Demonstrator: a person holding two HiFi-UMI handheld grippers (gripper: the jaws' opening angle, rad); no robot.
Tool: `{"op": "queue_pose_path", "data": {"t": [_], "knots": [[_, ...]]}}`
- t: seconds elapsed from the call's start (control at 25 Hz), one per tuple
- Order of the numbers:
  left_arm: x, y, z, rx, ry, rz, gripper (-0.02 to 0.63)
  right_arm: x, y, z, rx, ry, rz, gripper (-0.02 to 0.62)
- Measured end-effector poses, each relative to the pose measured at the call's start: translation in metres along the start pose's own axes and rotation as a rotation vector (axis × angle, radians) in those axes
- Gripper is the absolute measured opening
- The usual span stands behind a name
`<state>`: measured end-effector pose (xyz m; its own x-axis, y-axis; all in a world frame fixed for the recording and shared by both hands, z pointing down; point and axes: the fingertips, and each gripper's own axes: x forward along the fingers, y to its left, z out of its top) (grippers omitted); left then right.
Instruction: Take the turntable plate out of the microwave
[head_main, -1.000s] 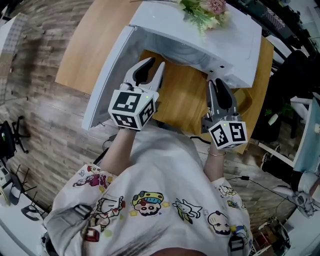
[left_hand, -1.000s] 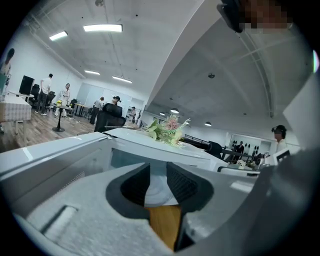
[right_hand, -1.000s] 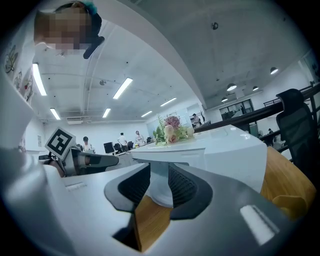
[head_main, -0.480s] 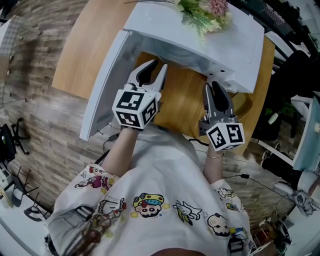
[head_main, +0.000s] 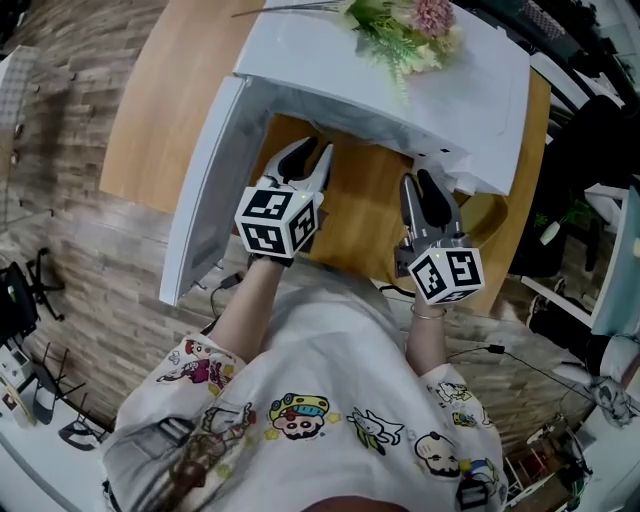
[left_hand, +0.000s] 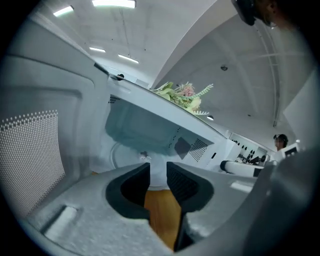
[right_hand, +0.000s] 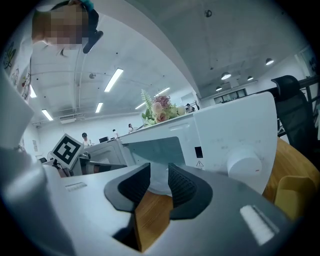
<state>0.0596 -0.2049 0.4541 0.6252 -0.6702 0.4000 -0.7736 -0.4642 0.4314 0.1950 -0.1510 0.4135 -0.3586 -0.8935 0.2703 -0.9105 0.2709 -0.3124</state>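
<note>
The white microwave (head_main: 400, 70) stands on a wooden table (head_main: 365, 200) with its door (head_main: 205, 190) swung open to the left. In the left gripper view I look into the cavity (left_hand: 145, 130), where the pale round rim of the turntable plate (left_hand: 120, 155) shows on the floor. My left gripper (head_main: 305, 160) is just in front of the opening's left side, open and holding nothing. The right gripper (head_main: 425, 190) hangs before the control panel side, also open and holding nothing. Wood shows through the gaps of the left gripper (left_hand: 157, 175) and the right gripper (right_hand: 159, 182).
A bunch of flowers (head_main: 400, 25) lies on top of the microwave. Its control knob (right_hand: 244, 162) is at the right of the front. A yellow seat (right_hand: 292, 200) and a dark chair (right_hand: 295, 110) stand to the right. The open door walls off the left side.
Both grippers have sunk and edged nearer the microwave's mouth. The left one has rolled a little. Neither pair of jaws has changed its gap.
</note>
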Motion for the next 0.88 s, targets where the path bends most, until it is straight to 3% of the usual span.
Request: {"op": "queue_pose_path", "data": {"t": [0.32,0.88], "knots": [[0.021,0.016,-0.025,-0.085,0.033,-0.014,0.097,0.015,0.000,-0.017,0.005,0.014,-0.012,0.109],[0.054,0.043,-0.060,-0.363,0.069,-0.045,0.115,0.023,0.008,-0.038,0.024,0.011,-0.049,0.109]]}}
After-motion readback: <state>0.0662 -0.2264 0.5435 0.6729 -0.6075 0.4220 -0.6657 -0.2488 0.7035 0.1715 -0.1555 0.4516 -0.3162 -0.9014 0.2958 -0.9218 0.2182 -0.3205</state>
